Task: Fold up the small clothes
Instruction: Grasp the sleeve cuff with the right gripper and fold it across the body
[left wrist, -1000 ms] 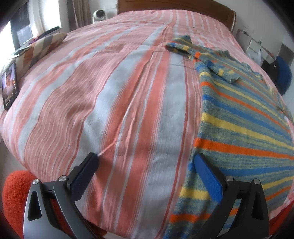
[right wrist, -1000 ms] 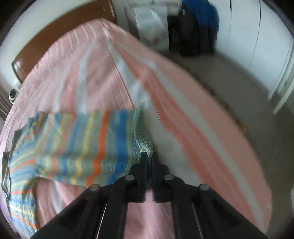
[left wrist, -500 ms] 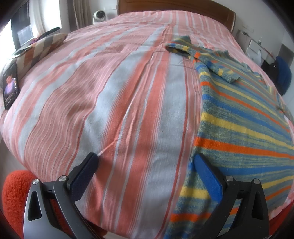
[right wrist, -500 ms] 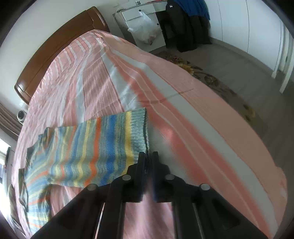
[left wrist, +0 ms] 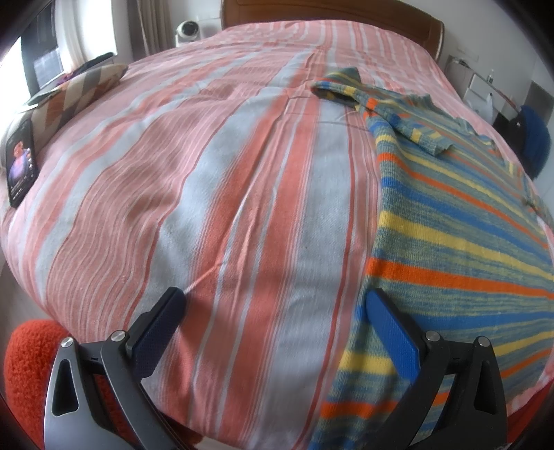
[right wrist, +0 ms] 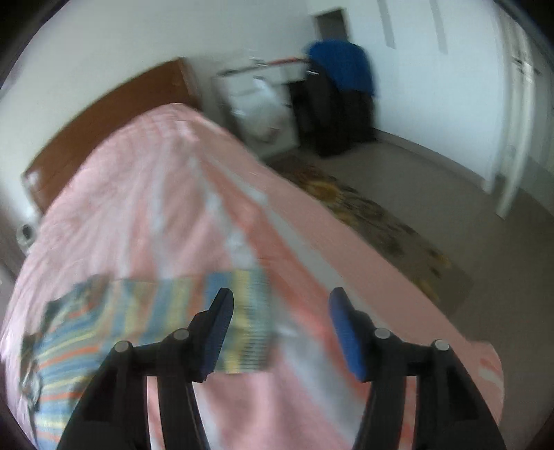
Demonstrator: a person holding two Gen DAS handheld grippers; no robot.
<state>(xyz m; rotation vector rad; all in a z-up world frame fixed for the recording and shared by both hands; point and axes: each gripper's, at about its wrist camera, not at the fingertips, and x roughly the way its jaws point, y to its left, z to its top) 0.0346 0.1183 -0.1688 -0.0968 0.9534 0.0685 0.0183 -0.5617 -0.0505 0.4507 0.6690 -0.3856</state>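
A small striped sweater point(left wrist: 450, 221) in blue, yellow, orange and grey lies flat on the right side of the bed, one sleeve folded across its top; its hem hangs over the near edge. My left gripper point(left wrist: 273, 304) is open and empty, low at the bed's near edge, its right finger beside the sweater's left edge. In the blurred right wrist view the sweater point(right wrist: 138, 318) lies at lower left. My right gripper point(right wrist: 280, 301) is open and empty just above the sweater's hem corner.
The bed point(left wrist: 207, 173) has a pink, red and grey striped cover and a wooden headboard point(left wrist: 332, 10). A phone point(left wrist: 20, 162) and a patterned pillow point(left wrist: 79, 93) lie at its left edge. An orange cushion point(left wrist: 31, 367) sits below. A desk and dark chair point(right wrist: 332, 104) stand beyond a floor rug point(right wrist: 374, 221).
My right gripper was shut on the sweater's hem corner; it has opened, let the sweater go onto the bed and drawn back. The left gripper has stayed still.
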